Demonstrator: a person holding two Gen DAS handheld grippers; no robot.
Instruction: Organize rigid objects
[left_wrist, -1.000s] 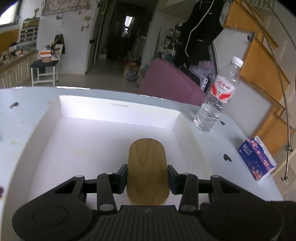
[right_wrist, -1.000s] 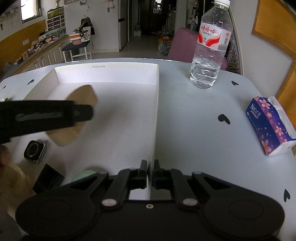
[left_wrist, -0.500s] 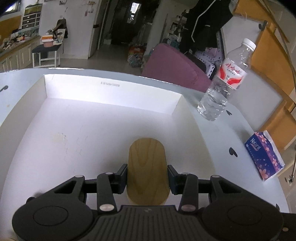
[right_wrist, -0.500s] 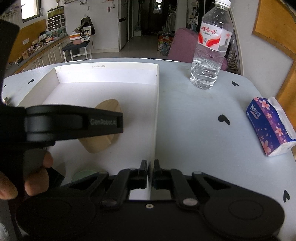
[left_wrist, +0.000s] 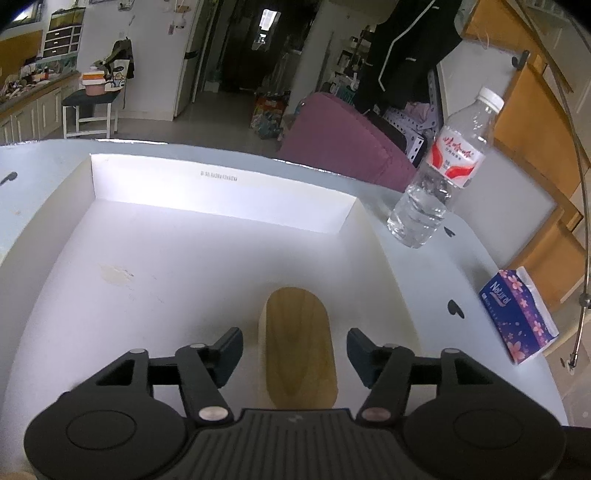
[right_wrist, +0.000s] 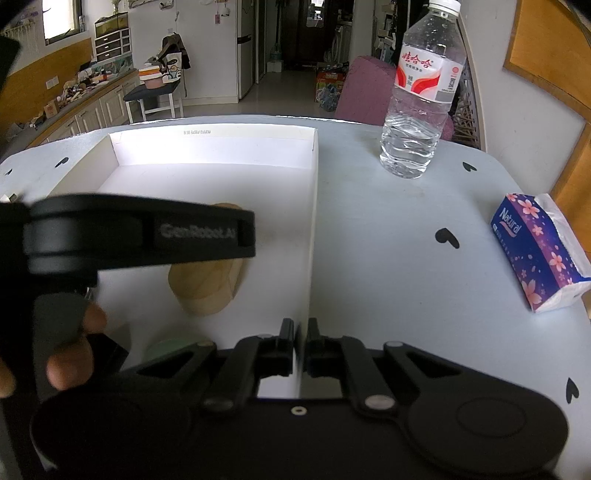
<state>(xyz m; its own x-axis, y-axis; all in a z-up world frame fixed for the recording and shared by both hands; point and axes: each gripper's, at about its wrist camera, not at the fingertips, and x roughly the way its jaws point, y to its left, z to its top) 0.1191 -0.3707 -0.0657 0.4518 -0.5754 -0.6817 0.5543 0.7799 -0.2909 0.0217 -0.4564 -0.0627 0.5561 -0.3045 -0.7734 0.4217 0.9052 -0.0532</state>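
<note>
An oval wooden block (left_wrist: 299, 347) lies on the floor of the white box (left_wrist: 221, 199), near its right wall. My left gripper (left_wrist: 294, 349) is open, its fingers apart on either side of the block and clear of it. In the right wrist view the block (right_wrist: 207, 291) shows partly under the left gripper's body. My right gripper (right_wrist: 301, 349) is shut on the near right wall of the white box (right_wrist: 312, 236). Something pale green (right_wrist: 166, 349) shows at the box's near edge, mostly hidden.
A clear water bottle (right_wrist: 417, 96) stands on the white table (right_wrist: 406, 258) right of the box. A purple tissue pack (right_wrist: 539, 247) lies near the table's right edge. A purple chair (left_wrist: 347, 147) stands behind the table.
My left gripper carried the wooden block down and rightward into the box, then opened; the block now rests on the box floor. My right gripper has stayed shut on the box wall.
</note>
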